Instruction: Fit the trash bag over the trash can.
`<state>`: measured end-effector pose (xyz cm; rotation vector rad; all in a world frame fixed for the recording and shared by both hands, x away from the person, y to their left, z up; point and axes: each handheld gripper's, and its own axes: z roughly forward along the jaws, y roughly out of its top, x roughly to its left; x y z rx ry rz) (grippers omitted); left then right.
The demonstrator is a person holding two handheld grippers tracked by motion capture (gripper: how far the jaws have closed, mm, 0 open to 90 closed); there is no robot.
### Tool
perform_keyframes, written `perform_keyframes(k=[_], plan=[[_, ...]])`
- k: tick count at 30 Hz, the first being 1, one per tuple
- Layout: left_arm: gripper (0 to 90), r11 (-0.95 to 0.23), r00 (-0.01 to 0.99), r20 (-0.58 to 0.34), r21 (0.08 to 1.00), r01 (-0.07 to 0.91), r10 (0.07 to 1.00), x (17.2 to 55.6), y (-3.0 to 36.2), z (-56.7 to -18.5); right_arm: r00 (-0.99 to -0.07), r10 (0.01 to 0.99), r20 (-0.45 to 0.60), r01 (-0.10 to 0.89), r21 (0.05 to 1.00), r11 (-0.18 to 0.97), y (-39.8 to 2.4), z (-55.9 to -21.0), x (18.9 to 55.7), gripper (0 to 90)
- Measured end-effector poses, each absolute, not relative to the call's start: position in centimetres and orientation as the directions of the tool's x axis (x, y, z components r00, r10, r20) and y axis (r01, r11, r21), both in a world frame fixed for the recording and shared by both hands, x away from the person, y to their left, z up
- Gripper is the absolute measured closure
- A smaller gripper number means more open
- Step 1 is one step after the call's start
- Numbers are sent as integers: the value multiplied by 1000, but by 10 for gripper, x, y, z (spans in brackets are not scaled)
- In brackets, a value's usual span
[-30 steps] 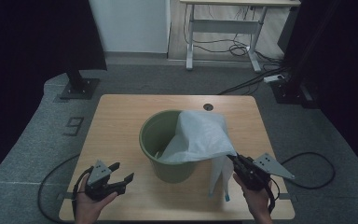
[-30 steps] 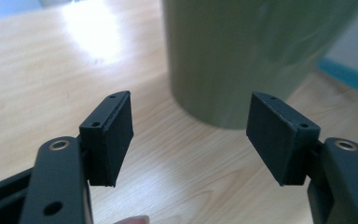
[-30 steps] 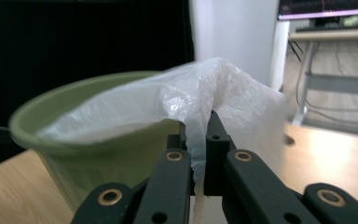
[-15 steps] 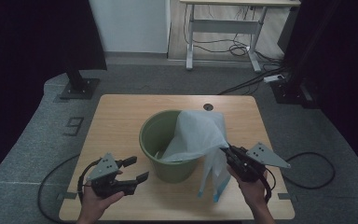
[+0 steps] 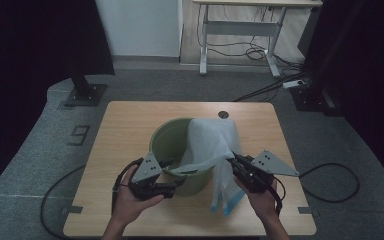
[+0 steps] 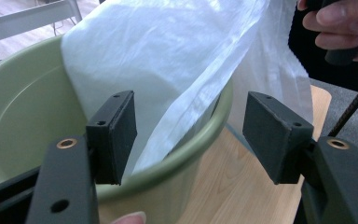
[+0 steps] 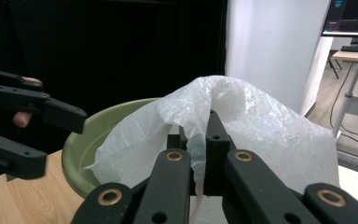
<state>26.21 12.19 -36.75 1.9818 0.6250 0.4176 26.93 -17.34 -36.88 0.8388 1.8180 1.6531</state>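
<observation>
**Left gripper arrives at the bag's loose edge**

The white plastic bag (image 5: 211, 142) lies draped over the right half of the green bucket (image 5: 167, 140), which stands in the middle of the wooden table (image 5: 125, 125); one part of the bag hangs down outside the rim to the tabletop, showing a blue edge at its bottom. The right gripper (image 5: 237, 162) is clenched on a fold of the bag at the bucket's right side, the film bunched between its pads (image 7: 214, 140).

A second ago the left gripper (image 5: 177, 182) sat low near the table's front left corner. It has since come up and across to the bucket's near rim, and its jaws have just been closing a little. They are released at this moment: in the left gripper view the bag's free edge and the rim lie between the two pads (image 6: 116, 135) with gaps on both sides, nothing pinched. That probably sets up a second hold, so the bag can be spread over the rim.
</observation>
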Motion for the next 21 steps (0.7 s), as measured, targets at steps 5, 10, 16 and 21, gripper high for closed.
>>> perform_keyframes(k=[5,10,16,21], plan=[[382,-398,818,27,882,250,574,266,108,-365,-665,747,20,93,994,56,-169,-368,272,885],[416,-425,825,42,871,246,564,268,93,-360,-667,744,27,94,994,48,-167,-369,271,884],[656,-454,848,33,855,249,528,276,84,-361,-686,727,37,89,995,33,-169,-372,268,853],[729,-441,841,20,858,264,541,278,84,-364,-691,722,35,90,995,37,-168,-375,268,834]])
